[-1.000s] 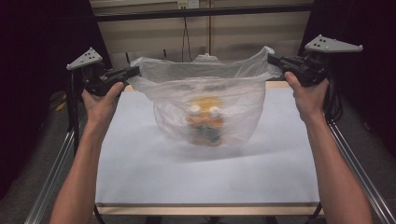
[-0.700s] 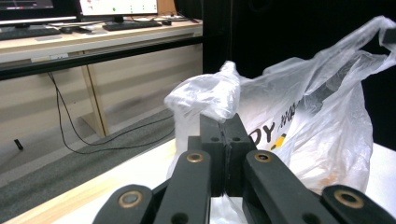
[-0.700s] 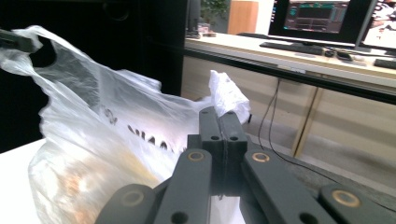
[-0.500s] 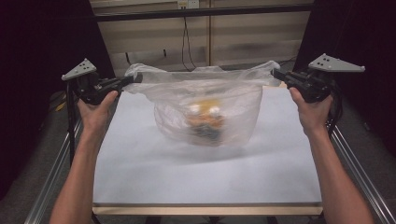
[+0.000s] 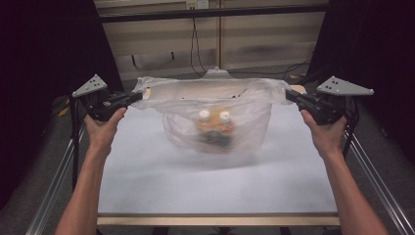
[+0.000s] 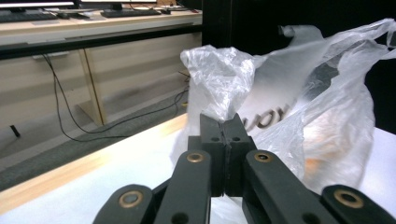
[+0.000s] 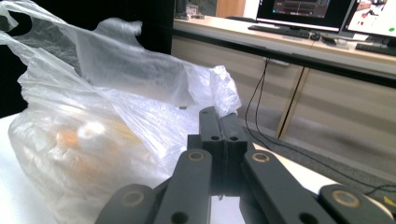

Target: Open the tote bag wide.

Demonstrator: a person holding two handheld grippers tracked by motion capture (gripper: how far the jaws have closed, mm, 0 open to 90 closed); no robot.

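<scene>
White table (image 5: 147,186); between them, left gripper (image 5: 138,96) and right gripper (image 5: 289,94) each clamp a handle of the translucent plastic bag (image 5: 215,105) holding orange items (image 5: 215,128).

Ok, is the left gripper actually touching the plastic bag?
Touching. In the left gripper view, the left gripper has its jaws shut on a bunched handle of the plastic bag.

High overview, two close bag (image 5: 215,122) views
</scene>
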